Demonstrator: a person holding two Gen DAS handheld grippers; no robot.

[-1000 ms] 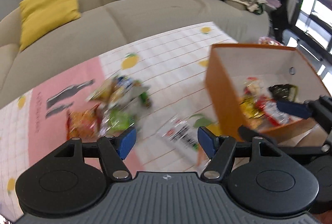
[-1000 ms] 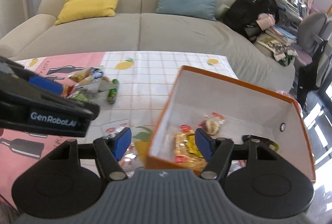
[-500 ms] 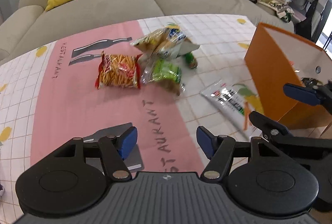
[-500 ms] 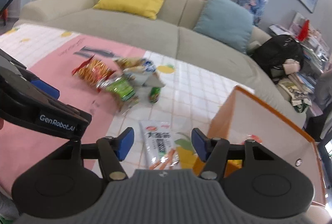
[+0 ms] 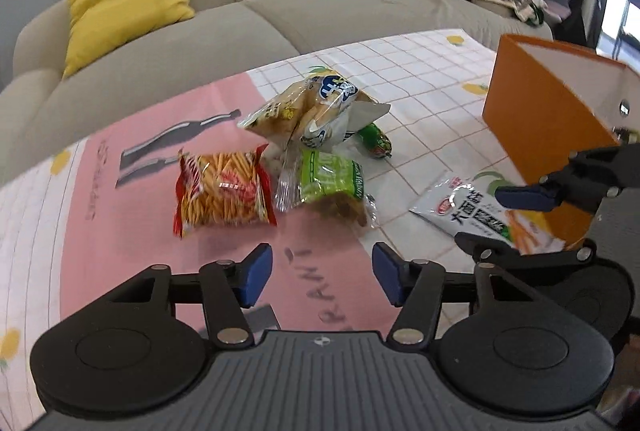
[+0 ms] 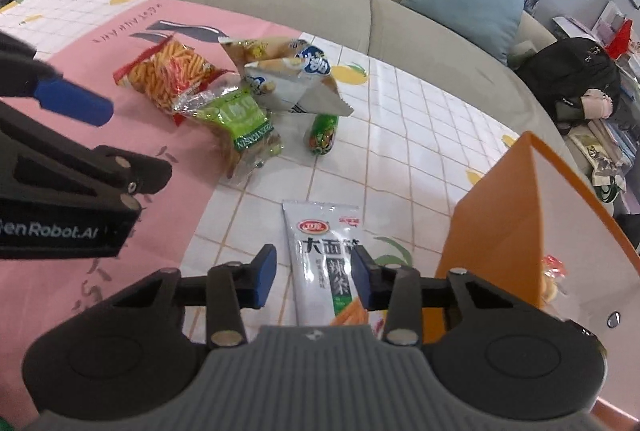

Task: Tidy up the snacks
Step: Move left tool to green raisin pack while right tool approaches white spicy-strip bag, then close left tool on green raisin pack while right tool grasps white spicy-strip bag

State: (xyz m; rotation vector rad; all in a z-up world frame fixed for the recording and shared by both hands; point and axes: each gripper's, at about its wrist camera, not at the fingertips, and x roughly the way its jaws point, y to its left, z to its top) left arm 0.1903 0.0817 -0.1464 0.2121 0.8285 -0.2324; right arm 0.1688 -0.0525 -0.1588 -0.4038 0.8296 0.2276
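While both claws hover released, right claw (image 6: pixel 314 281) straddles white spicy-strip packet (image 6: pixel 326 255) flat on worktop (image 6: pixel 400 151), just beside orange box (image 6: pixel 496 215): likely next pick. Left claw (image 5: pixel 322 273) faces snack pile (image 5: pixel 304 151), grasping nothing. Box contents barely visible.

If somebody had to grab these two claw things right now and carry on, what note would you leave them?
Left gripper: open, empty, hovering short of the snack pile.
Right gripper: open, empty, straddling the white spicy-strip packet beside the orange box.
Done: a few snacks lie in the box.
Left on the tablecloth: white packet, red stick-snack bag, green packet, beige bag, small green sausage.
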